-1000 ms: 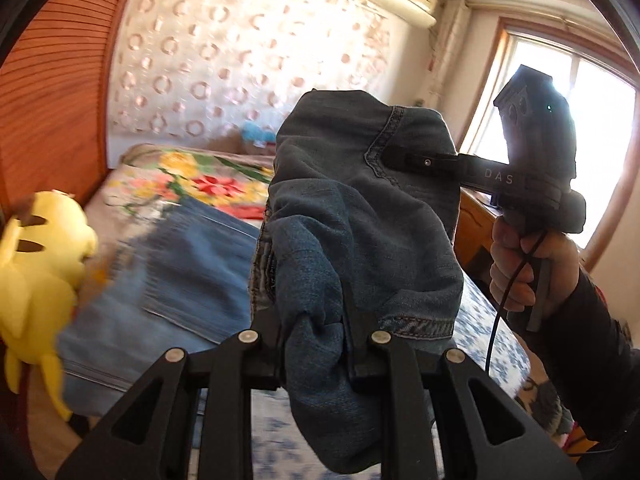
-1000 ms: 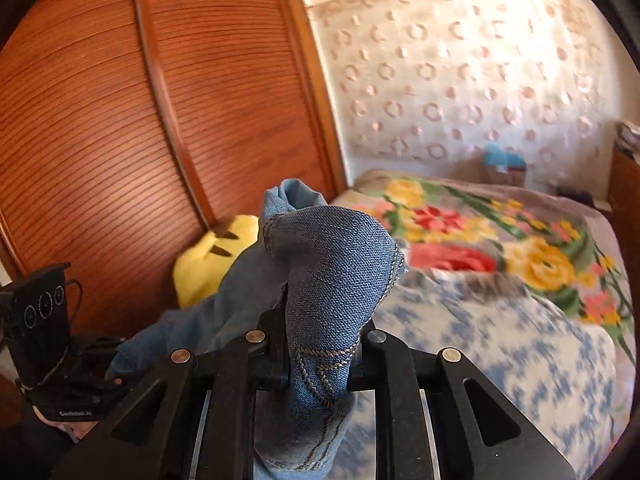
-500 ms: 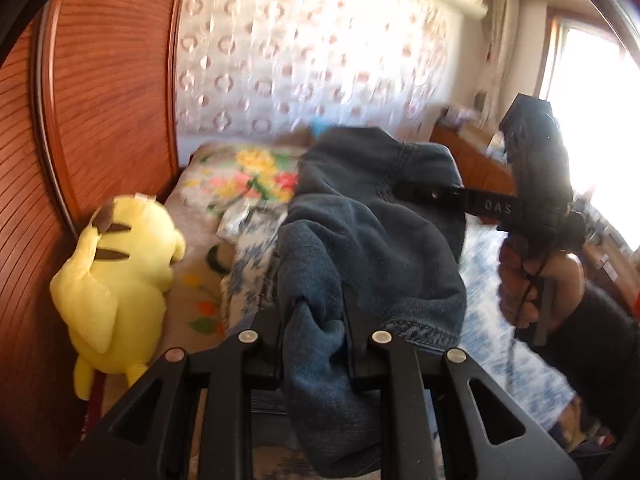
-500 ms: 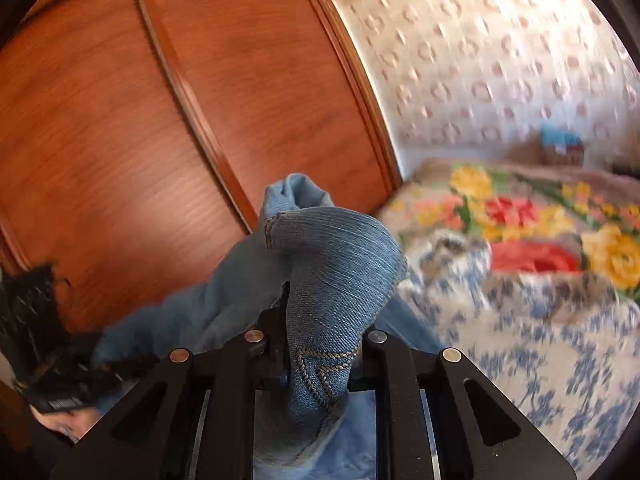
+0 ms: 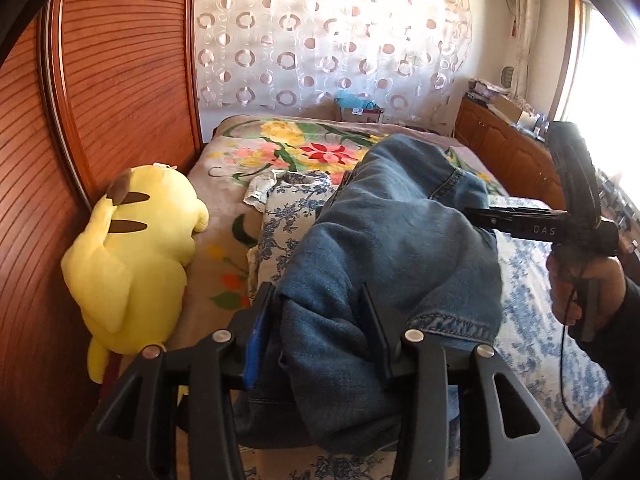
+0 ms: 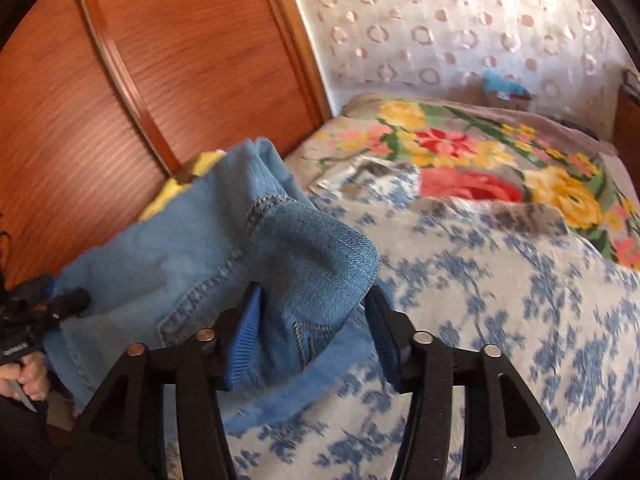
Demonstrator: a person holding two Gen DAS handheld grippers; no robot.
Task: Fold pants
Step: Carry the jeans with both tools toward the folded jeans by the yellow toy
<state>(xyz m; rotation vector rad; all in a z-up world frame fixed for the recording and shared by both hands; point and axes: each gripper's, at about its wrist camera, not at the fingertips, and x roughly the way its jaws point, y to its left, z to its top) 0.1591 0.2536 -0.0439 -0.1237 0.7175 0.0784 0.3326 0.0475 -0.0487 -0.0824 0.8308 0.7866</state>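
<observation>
Denim: blue jeans [image 5: 384,248], bunched, lying over the bed in front of both tools.
Left wrist view, left tool [image 5: 320,332]: jaws opening, standing moderately wide; a thick roll of the jeans sits between the two fingers and fills most of the gap. The blue pad on the left finger shows bare at its edge, so the pads do not seem to press the cloth.
Left wrist view, jeans: piled from the tool up toward the middle of the bed; a stitched hem edge lies just right of the tool's right finger.
Left wrist view, right tool [image 5: 516,218]: comes in from the right edge, held by the person's right hand [image 5: 576,284] in a dark sleeve; its tip is buried in the upper fold of the jeans.
Left wrist view, surroundings: yellow plush toy [image 5: 136,256] at the left side of the bed against the wooden wardrobe doors [image 5: 100,92]; flowered blanket [image 5: 304,148] farther back; blue-and-white floral sheet [image 5: 536,300] under and right of the jeans.
Right wrist view, right tool [image 6: 316,328]: jaws opening, standing wide; a stitched fold of the jeans [image 6: 280,248] hangs between the fingers, nearer the left pad, clear of the right pad.
Right wrist view, jeans: spread from the tool toward the left, low over the floral sheet [image 6: 500,300]; image blurred.
Right wrist view, left tool [image 6: 60,308]: at the far left edge, in the person's left hand [image 6: 28,372], at the other end of the jeans; its jaws cannot be read from here.
</observation>
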